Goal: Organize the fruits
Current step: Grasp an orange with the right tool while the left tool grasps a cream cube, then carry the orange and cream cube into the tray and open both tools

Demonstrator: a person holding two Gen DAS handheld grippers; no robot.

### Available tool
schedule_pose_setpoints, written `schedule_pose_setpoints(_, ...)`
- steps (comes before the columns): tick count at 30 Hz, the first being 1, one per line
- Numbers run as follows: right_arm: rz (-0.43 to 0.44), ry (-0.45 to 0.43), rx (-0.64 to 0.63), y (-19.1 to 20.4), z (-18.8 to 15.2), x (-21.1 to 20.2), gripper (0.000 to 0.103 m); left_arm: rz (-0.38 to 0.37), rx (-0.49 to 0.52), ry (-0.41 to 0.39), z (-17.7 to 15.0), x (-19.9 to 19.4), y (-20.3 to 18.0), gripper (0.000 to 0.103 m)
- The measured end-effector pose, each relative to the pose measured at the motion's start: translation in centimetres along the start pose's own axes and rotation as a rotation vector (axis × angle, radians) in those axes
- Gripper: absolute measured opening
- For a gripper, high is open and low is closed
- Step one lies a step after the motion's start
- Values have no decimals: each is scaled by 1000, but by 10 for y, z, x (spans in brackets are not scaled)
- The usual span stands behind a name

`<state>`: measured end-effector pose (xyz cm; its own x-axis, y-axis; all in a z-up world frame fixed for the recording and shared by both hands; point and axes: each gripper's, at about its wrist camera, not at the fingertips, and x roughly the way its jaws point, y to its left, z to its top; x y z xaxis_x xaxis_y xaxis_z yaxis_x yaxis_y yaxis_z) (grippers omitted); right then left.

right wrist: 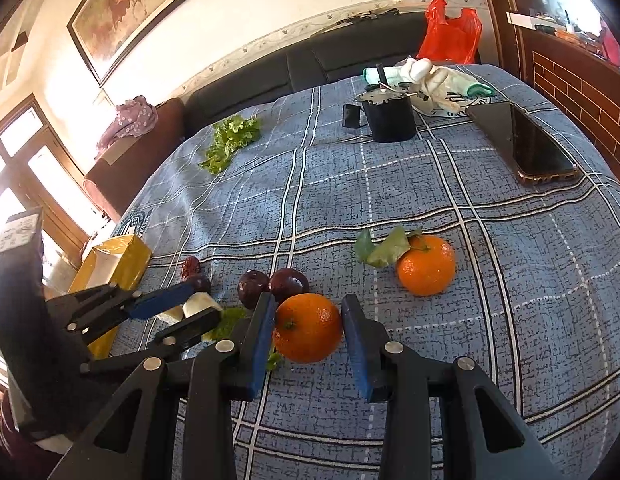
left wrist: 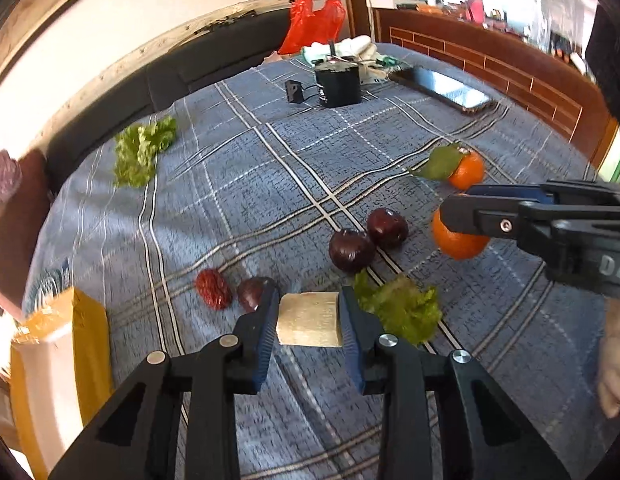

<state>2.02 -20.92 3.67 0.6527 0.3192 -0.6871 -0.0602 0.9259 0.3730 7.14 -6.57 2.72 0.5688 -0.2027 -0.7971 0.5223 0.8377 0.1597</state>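
From the left wrist camera, the left gripper (left wrist: pixel 308 316) has its two blue-padded fingers (left wrist: pixel 266 332) pressed against the sides of a pale, cream-coloured chunk (left wrist: pixel 310 319), which sits between them over the blue checked cloth (left wrist: pixel 270 168). Just left of the fingers lie a wrinkled red date (left wrist: pixel 213 289) and a dark plum (left wrist: pixel 252 293), partly hidden by the left finger. Just right of them lies a lettuce leaf (left wrist: pixel 405 308). Beyond, two more dark plums (left wrist: pixel 351 250) lie touching each other. At the right edge the right gripper (left wrist: pixel 461 214) reaches in from the side, closed around an orange (left wrist: pixel 457 240), and a second orange with a green leaf (left wrist: pixel 465 170) lies just behind it. Another bunch of lettuce (left wrist: pixel 144 150) lies well apart at the far left, and a yellow box (left wrist: pixel 62 364) stands at the near left edge. From the right wrist camera, the right gripper (right wrist: pixel 308 326) holds the orange (right wrist: pixel 308 328) between its pads, both touching the fruit's sides. The leafy orange (right wrist: pixel 425 265) rests near, up and to the right. The two plums (right wrist: pixel 272 286) sit just behind the left finger. At the left, the left gripper (right wrist: pixel 192 310) grips the pale chunk (right wrist: pixel 200 304). Farther back stand a black cylinder (right wrist: pixel 389 118) and a phone (right wrist: pixel 525 144).
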Motion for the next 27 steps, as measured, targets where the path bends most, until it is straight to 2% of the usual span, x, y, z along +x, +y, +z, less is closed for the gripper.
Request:
schedule_pose_setpoints(6,31,-45,0,2,1,-9,37,-1,-105,-60,-15,-34,16,29)
schedule_pose_setpoints(10,61,-96,-24,11,1,-21,37,6,-184,-113,-29,-72,32,30)
schedule_pose_setpoints(15,94,-130,-83,31,-4,-30,37,55,-305,-169,-57,-121,69,30)
schedule_pose_setpoints(18,37,-136,-148,59,-11,-33,37,108,-380,-184,-80,-147,100,30)
schedule_pose_setpoints(22,102,-113,-210,106,-20,-42,38,172,-478,-182,-110,-169,148,30)
schedule_pose_setpoints(27,180,-78,-340,189,-31,-40,38,226,-553,-133,-139,-165,196,30)
